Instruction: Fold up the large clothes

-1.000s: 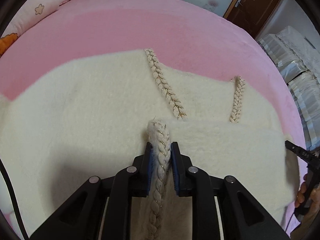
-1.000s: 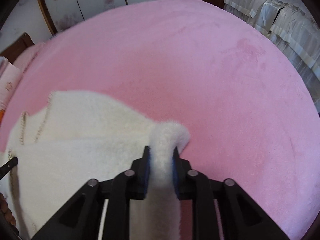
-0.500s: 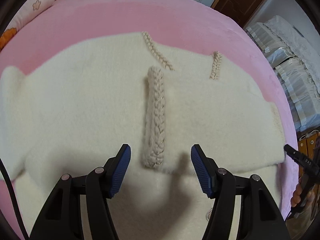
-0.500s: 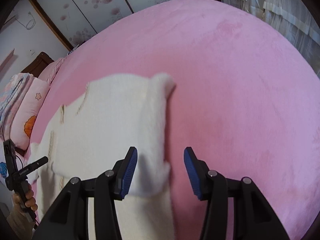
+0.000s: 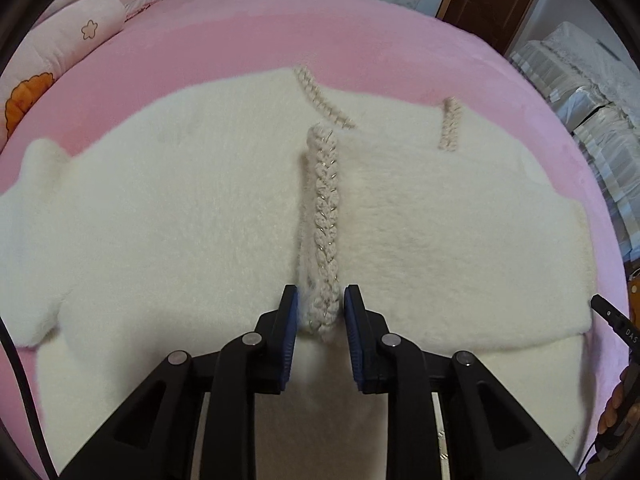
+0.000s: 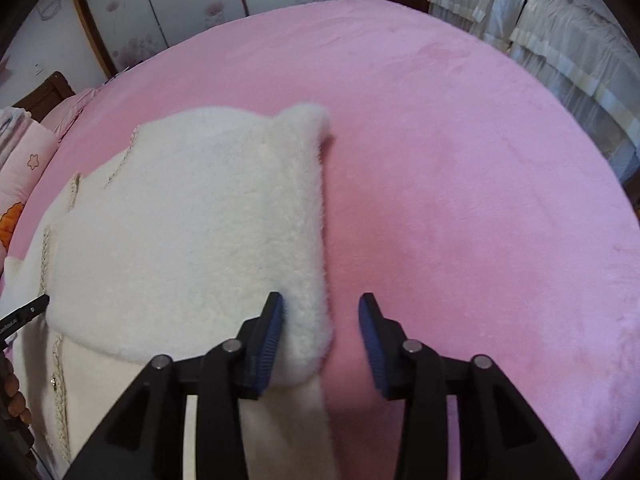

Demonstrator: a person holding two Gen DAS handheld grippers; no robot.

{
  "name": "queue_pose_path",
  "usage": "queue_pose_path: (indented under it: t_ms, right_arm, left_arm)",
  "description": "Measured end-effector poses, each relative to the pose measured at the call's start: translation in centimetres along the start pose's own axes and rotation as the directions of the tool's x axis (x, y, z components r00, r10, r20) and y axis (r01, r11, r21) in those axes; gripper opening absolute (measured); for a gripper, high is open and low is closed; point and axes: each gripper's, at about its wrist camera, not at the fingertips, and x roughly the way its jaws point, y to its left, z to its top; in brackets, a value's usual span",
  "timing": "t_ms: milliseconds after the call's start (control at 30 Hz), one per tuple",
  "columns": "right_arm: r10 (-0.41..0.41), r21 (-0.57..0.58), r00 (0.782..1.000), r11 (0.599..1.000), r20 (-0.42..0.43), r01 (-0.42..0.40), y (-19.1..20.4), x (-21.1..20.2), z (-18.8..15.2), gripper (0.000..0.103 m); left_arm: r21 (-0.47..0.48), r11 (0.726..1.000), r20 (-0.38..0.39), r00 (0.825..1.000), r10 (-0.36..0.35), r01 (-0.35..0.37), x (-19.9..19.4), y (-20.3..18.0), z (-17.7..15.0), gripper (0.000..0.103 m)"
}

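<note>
A: Where is the garment?

B: Fluffy cream cardigan (image 5: 160, 216) lies spread flat on the pink bedspread (image 5: 280, 32), one panel folded over the body. The folded panel's edge carries a braided trim (image 5: 324, 216) with a thin metallic thread running away from the left wrist camera.

A: Left tool?

B: Left gripper (image 5: 320, 320) sits low over the near end of that braid. Jaws narrowed to roughly the braid's width, blue pads on either side of it (whether they actually pinch it or just flank it, I cannot tell).

A: And the other trims?

B: Two shorter braided strips farther up, one (image 5: 324, 100) slanting just beyond the long braid's far end, one (image 5: 450, 124) off to the right.

A: Right tool?

B: Right gripper (image 6: 322, 320) is spread wide, holding nothing. Its left finger (image 6: 268, 332) is at the folded layer's fuzzy right edge (image 6: 308, 240), near the lower corner; the other finger hangs over bare bedspread.

A: Surroundings?

B: Pink pillow (image 5: 52, 52) with flower print at far left, and a hand (image 5: 616, 412) holding the other tool's handle at the right margin of the left view.
</note>
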Motion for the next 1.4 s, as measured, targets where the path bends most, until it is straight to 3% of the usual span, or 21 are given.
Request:
queue_pose_path:
  t_ms: [133,233,367,467,533,633,833,867,967,1167,1233,1300,1400]
  right_arm:
    - [-0.009,-0.069,0.993,0.997,0.117,0.017,1.9,-3.8,-0.6,0.04]
    - [0.089,-0.142,0.977,0.988,0.192,-0.063,4.7,-5.6,-1.4,0.04]
    - [0.231,-0.199,0.965,0.959,0.127,-0.203,9.8,-4.5,-1.7,0.04]
    - [0.276,-0.213,0.958,0.943,0.072,-0.256,12.7,-2.7,-1.9,0.032]
    - [0.254,-0.234,0.967,0.942,0.026,-0.241,13.7,-1.0,-2.4,0.029]
    - [0.167,-0.235,0.986,0.959,0.006,-0.161,12.7,0.6,-3.2,0.019]
    - [0.0,-0.153,0.999,0.988,0.049,0.008,4.5,0.0,-3.3,0.005]
    - [0.03,-0.126,0.999,0.992,0.037,-0.025,2.9,0.0,-3.3,0.0]
    - [0.067,-0.07,0.998,0.995,0.013,-0.066,1.2,-0.1,-2.9,0.0]
    - [-0.051,-0.141,0.999,0.989,-0.001,0.051,4.0,-0.1,-2.6,0.003]
    - [-0.01,-0.135,1.0,0.991,-0.011,0.008,5.1,-0.9,-1.8,0.003]
    - [0.037,-0.138,0.999,0.99,-0.002,-0.037,5.7,-1.6,-1.0,0.003]
    - [0.086,-0.165,0.996,0.983,0.016,-0.083,7.9,-2.1,1.3,0.006]
  left_arm:
    - [-0.002,0.997,0.075,0.994,-0.078,0.079,-3.3,-0.1,-0.5,0.034]
    - [-0.001,0.993,0.049,0.992,-0.114,0.114,-3.6,-1.6,-0.3,0.034]
    - [0.048,0.993,0.036,0.994,-0.108,0.106,-2.3,-4.5,-0.3,0.034]
    - [0.084,0.994,0.021,0.997,-0.076,0.074,-0.9,-5.5,-0.4,0.034]
    - [0.092,0.995,-0.008,1.0,-0.025,0.025,0.6,-5.3,-0.4,0.034]
    - [0.093,0.995,-0.016,0.999,-0.046,0.047,1.4,-3.7,-0.5,0.034]
    - [0.136,0.99,-0.022,0.999,-0.037,0.04,1.5,-2.3,-0.6,0.034]
    - [0.143,0.989,-0.021,0.999,-0.026,0.028,1.6,-2.5,-0.5,0.034]
    - [0.141,0.99,-0.019,1.0,-0.008,0.011,2.1,-3.0,-0.3,0.034]
    - [0.136,0.991,-0.021,1.0,-0.002,0.005,0.4,-2.8,0.1,0.034]
    - [0.148,0.989,0.011,1.0,0.0,-0.001,-0.6,-3.0,0.9,0.04]
    - [0.151,0.988,0.052,0.999,0.008,-0.016,-1.6,-3.2,2.3,0.064]
    - [0.133,0.991,0.077,0.997,0.015,-0.025,-1.4,-3.6,5.0,0.066]
